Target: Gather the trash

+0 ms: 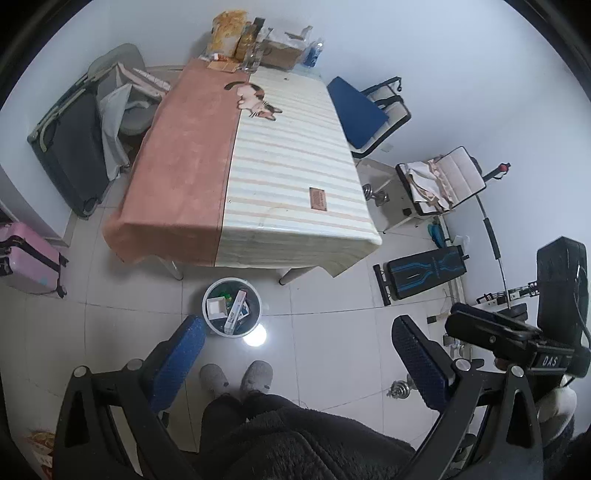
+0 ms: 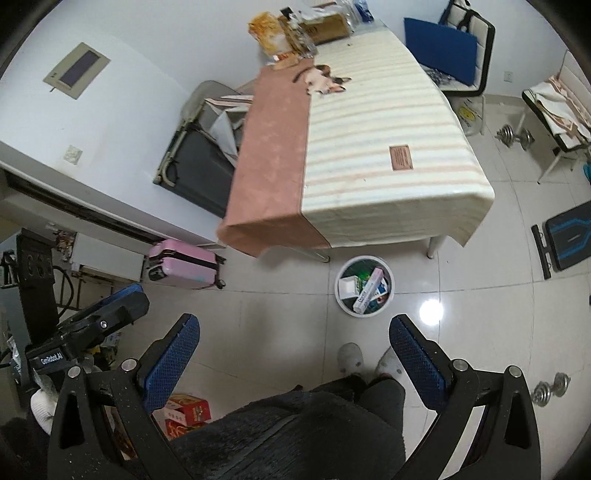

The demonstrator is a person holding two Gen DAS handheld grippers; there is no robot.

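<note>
Both grippers held high over the floor, looking down at the person's slippered feet. Left gripper (image 1: 297,354): jaws spread wide, nothing between them. Right gripper (image 2: 293,350): likewise released and empty.

Trash bin (image 1: 232,307) stands on the tiled floor just off the near end of the worktop (image 1: 295,155), a sensible spot for dropping in items cleared from it. Bin already holds trash: a white open box (image 1: 216,308), a long carton (image 1: 236,312) lying diagonally, smaller packets under it.

Cloth-covered worktop is bare across its near and middle part; clutter (snack bags (image 1: 227,33), a cardboard box (image 1: 282,51)) sits only at the far end against the wall.

Judgement: collection looks largely done, grippers idle between steps. Red cartons (image 2: 188,408) on the floor near the person may be leftovers; cannot tell
</note>
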